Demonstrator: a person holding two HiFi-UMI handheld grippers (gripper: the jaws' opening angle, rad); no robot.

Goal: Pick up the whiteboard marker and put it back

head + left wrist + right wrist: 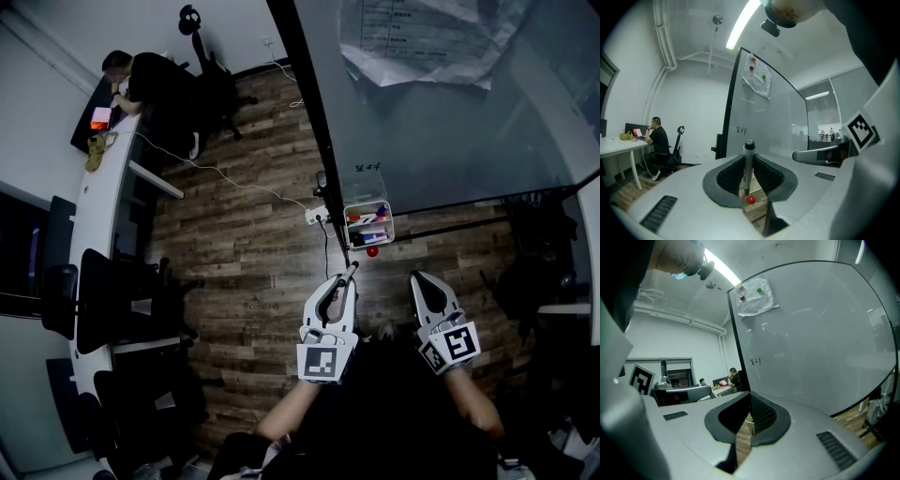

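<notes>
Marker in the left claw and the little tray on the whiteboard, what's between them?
In the head view, only a small red ball just under the tray, with wood floor behind. The left claw holds the marker.

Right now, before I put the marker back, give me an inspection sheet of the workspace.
Surface: wooden floor; whiteboard standing ahead.
Job's things: whiteboard marker upright between the left gripper's jaws; clear tray at the board's edge, other markers inside.
Clutter: paper sheet stuck on the board; red ball next to the tray.
Grippers: left gripper shut on the marker; right gripper shut, empty.
Cables: white cable across the floor to a power strip.
Surroundings: person seated at a long desk; office chairs along it.
</notes>
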